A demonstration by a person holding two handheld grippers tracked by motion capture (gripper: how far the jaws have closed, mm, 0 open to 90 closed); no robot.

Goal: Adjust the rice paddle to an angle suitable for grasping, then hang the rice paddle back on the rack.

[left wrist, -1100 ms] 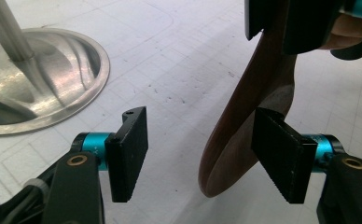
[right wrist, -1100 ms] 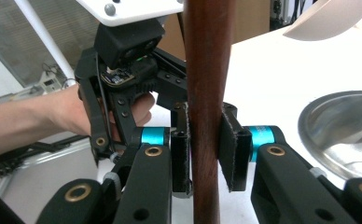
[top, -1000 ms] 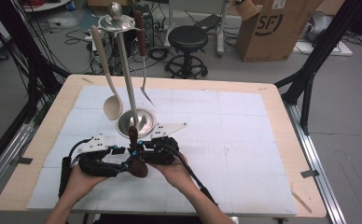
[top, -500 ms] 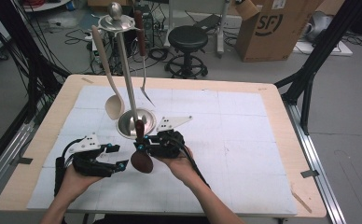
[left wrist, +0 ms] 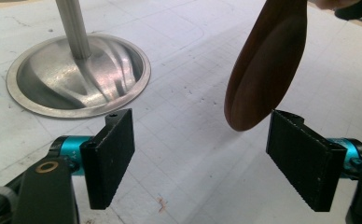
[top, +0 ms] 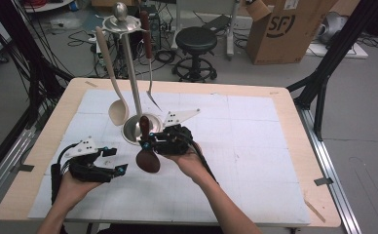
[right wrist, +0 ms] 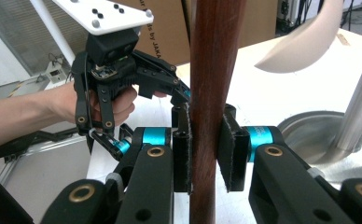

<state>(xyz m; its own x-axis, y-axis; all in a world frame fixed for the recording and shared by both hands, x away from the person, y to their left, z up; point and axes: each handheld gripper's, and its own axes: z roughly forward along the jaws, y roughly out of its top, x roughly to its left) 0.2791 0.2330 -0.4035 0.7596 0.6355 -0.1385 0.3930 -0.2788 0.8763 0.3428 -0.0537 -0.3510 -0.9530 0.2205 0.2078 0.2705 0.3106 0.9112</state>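
High view: you are holding the right gripper (top: pixel 150 143) just in front of the utensil stand (top: pixel 139 127), with its jaws clamped on the handle of the dark wooden spoon (top: pixel 147 159). The spoon is hanging bowl-down over the tabletop (top: pixel 255 146), its handle tip close to the stand's base. The left gripper (top: pixel 119 169) is sitting lower left, just beside the spoon bowl, jaws spread and holding nothing. A pale ladle (top: pixel 115 105) and a metal fork (top: pixel 150 92) are hanging from the stand. If you are swinging the spoon upward toward the rack, the long handle is likely to strike the pole or the ladle and set the stand rocking.

Left gripper view: the two jaws are standing wide apart, empty, with the spoon bowl (left wrist: pixel 268 60) hanging just above and between them, nearer one pad (left wrist: pixel 300 156). The stand's base (left wrist: pixel 79 74) is lying near. Advancing here is risking a knock against the bowl, which would twist the spoon in the other grip.

Right gripper view: the jaws are pressing the spoon handle (right wrist: pixel 212 93) between both pads (right wrist: pixel 230 149). The handle is smooth and round, and the grip is sitting far from the heavy bowl, so it is liable to pivot or slide downward if you are loosening pressure.
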